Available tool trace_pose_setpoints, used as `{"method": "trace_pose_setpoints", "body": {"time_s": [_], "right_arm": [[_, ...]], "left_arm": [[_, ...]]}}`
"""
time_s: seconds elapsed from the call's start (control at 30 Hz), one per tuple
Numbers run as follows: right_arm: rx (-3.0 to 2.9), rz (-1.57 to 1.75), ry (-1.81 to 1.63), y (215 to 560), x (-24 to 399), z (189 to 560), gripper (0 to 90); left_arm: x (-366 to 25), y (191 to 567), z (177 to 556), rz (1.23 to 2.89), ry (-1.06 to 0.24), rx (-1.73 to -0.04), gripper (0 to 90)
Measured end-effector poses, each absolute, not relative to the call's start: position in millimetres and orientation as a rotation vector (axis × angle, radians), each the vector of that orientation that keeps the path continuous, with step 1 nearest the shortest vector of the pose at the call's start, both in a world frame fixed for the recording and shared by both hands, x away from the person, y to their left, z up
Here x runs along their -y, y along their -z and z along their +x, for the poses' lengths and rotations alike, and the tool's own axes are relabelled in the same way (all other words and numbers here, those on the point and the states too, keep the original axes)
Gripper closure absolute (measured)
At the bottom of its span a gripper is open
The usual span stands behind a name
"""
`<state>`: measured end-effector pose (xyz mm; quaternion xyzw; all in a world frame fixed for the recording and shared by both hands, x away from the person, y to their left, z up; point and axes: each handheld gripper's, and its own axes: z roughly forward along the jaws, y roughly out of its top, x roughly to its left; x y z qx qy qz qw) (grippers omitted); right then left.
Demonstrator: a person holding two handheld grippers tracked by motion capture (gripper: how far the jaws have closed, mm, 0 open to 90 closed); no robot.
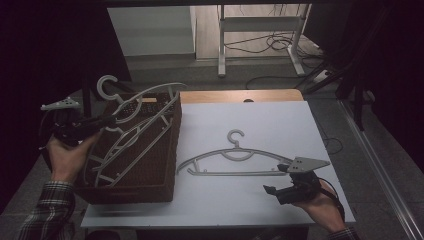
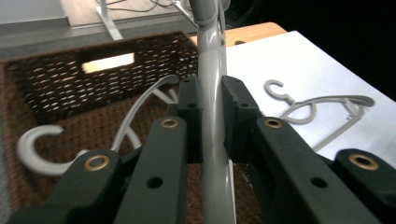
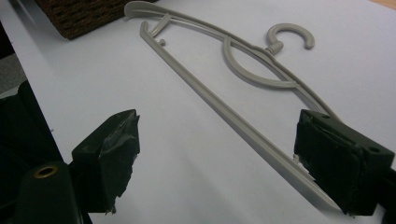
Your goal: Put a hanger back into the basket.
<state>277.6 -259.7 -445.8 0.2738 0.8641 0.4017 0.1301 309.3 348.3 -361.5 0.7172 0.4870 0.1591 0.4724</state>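
White tabletop, wicker basket (image 1: 150,170) at its left: left gripper (image 2: 212,116) is clamped on a hanger (image 1: 145,107) over it, right gripper (image 3: 233,154) gapes beside the flat hanger (image 1: 235,162), whose bar runs sideways.

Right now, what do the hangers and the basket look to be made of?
Hanger on the table: likely moulded plastic, matte grey, thin smooth bars. Hanger in the left claw: same look, slight sheen. Basket: dark brown woven wicker or rattan-like weave, light showing through its wall.
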Motion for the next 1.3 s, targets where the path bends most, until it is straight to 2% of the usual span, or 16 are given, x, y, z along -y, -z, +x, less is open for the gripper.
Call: {"method": "trace_pose_setpoints", "body": {"time_s": [0.33,0.63,1.03,1.3], "right_arm": [[-2.527,0.781,-1.15,447.8,258.3,277.1,14.7],[-2.543,0.76,-1.13,449.3,255.6,276.3,14.7],[-2.56,0.744,-1.121,450.7,253.3,276.4,14.7],[-2.574,0.725,-1.105,451.4,249.9,275.5,14.7]], "left_arm": [[-364.5,387.2,311.0,1.748,-0.421,-1.26,80.4],[-362.3,399.4,322.0,1.775,-0.416,-1.273,80.4],[-367.4,427.2,330.6,1.767,-0.337,-1.325,80.3],[-356.3,435.1,340.8,1.877,-0.297,-1.377,80.1]]}}
